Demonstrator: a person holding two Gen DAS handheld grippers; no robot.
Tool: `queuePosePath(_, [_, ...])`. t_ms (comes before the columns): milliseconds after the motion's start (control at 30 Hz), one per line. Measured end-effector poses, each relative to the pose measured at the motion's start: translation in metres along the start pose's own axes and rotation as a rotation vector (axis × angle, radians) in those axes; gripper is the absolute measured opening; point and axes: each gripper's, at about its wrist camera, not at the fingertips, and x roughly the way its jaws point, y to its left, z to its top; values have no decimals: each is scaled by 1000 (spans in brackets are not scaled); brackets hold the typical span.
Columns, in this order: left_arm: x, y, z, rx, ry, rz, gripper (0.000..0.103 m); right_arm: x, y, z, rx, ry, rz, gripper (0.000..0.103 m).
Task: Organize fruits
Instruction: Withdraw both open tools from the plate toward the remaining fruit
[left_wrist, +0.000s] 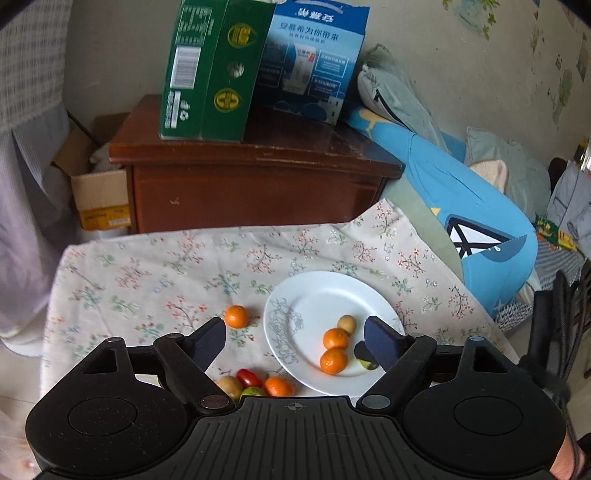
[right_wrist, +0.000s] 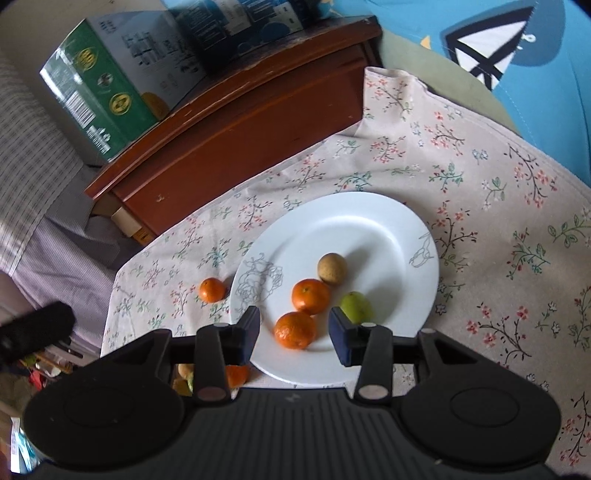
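Left gripper (left_wrist: 294, 341): jaws standing wide apart, grasping nothing, hovering over the cloth and the plate's near edge.
Right gripper (right_wrist: 294, 334): jaws parted, released, hovering over the plate; the near orange (right_wrist: 295, 329) is sitting between the fingertips, untouched.
Plate (right_wrist: 384, 221): lying on the floral cloth (right_wrist: 480, 177), carrying the near orange, a second orange (right_wrist: 310, 296), a brown fruit (right_wrist: 332, 268) and a green fruit (right_wrist: 355, 307).
Loose fruit: one orange (left_wrist: 236, 316) is lying on the cloth just left of the plate; a tomato (left_wrist: 249, 377), a brown one (left_wrist: 229, 386), a green one (left_wrist: 253, 391) and another orange (left_wrist: 278, 386) are clustering near the left gripper's body.
Background: cabinet (left_wrist: 258, 177) is bearing two boxes (left_wrist: 207, 70).
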Motion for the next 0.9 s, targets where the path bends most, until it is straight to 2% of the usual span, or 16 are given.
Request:
queuePosePath(167, [-16, -1, 10, 7, 8, 13, 84, -4, 10, -9, -61, 16, 27, 43])
queuePosePath(333, [-14, 6, 10, 33, 35, 51, 84, -10, 18, -19, -114, 35, 53, 43])
queuePosePath(500, [5, 26, -3, 49, 67, 133, 85, -9, 27, -33, -154, 65, 91, 44])
queuePosePath(733, [40, 56, -27, 56, 151, 201, 85, 2, 45, -50, -265, 105, 141, 44])
queuePosePath(900, [61, 74, -44, 31, 205, 237, 85, 12, 50, -60, -309, 140, 145, 44])
